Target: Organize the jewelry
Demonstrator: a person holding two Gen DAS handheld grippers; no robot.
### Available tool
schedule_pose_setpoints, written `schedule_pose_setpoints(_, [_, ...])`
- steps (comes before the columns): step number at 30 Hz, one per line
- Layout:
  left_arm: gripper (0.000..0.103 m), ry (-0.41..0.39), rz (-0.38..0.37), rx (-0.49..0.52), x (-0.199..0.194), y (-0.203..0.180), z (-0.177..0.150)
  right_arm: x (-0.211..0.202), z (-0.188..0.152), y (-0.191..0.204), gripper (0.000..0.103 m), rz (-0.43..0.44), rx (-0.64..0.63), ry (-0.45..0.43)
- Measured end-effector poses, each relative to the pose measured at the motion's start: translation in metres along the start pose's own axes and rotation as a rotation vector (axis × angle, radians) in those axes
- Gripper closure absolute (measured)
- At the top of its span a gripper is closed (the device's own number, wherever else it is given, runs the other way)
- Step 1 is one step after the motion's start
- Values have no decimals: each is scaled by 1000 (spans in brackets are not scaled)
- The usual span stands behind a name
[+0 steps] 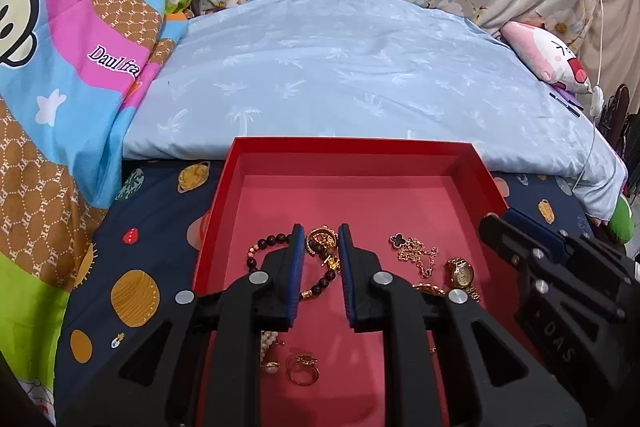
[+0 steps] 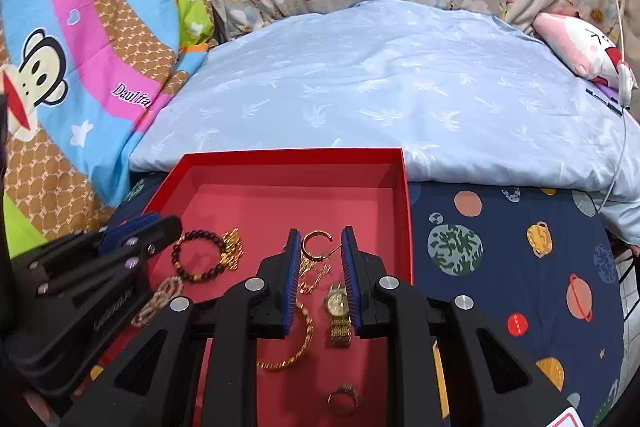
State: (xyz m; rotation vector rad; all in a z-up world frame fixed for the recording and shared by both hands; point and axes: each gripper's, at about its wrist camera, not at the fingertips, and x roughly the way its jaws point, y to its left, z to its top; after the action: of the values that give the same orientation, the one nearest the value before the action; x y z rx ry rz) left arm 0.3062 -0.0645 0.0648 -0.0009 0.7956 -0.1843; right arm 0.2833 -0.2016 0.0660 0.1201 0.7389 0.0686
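Observation:
A red box (image 1: 348, 151) (image 2: 405, 211) lies on the bed and holds jewelry. My left gripper (image 1: 320, 233) is open above a dark bead bracelet (image 1: 320, 285) (image 2: 200, 277) and a gold piece (image 1: 322, 237). A gold chain with a black clover (image 1: 416, 251), a gold watch (image 1: 460, 273) (image 2: 338, 311), a gold ring (image 1: 304, 371) and pearls (image 1: 268, 341) lie around it. My right gripper (image 2: 317, 237) is open above a gold hoop (image 2: 316, 241), with the watch and a gold chain bracelet (image 2: 298, 343) between its fingers. A ring (image 2: 344, 397) lies near.
The box rests on a dark planet-print sheet (image 1: 132, 259) (image 2: 500, 267). A light blue pillow (image 1: 340, 75) lies behind it, a cartoon monkey blanket (image 1: 60, 87) to the left, a pink plush (image 1: 556, 55) and a white cable (image 2: 622, 131) to the right.

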Motion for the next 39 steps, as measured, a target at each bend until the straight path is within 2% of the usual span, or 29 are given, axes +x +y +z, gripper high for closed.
schedule_pose_setpoints(6, [86, 5, -2, -3, 7, -1, 3, 18, 1, -6, 84, 17, 27, 41])
schedule_pose_setpoints(11, [86, 2, 10, -12, 11, 0, 5, 18, 2, -5, 82, 22, 26, 38])
schedule_pose_setpoints(15, [77, 4, 23, -24, 13, 2, 5, 18, 3, -4, 82, 15, 28, 33])
schedule_pose_setpoints(20, [75, -17, 40, -21, 4, 8, 5, 10, 0, -9, 80, 18, 49, 17])
schedule_pose_setpoints(22, [68, -30, 48, -22, -3, 11, 2, 1, -5, -11, 75, 25, 64, 7])
schedule_pose_setpoints(29, [67, -59, 52, -8, -32, 10, -18, -32, -33, 0, 66, 5, 35, -32])
schedule_pose_setpoints(34, [60, -59, 54, -4, -48, 1, -36, -51, -53, 18, 57, -25, -12, -45])
schedule_pose_setpoints(39, [60, -59, 55, -1, -64, -3, -50, -70, -68, 19, 51, -27, 9, -50])
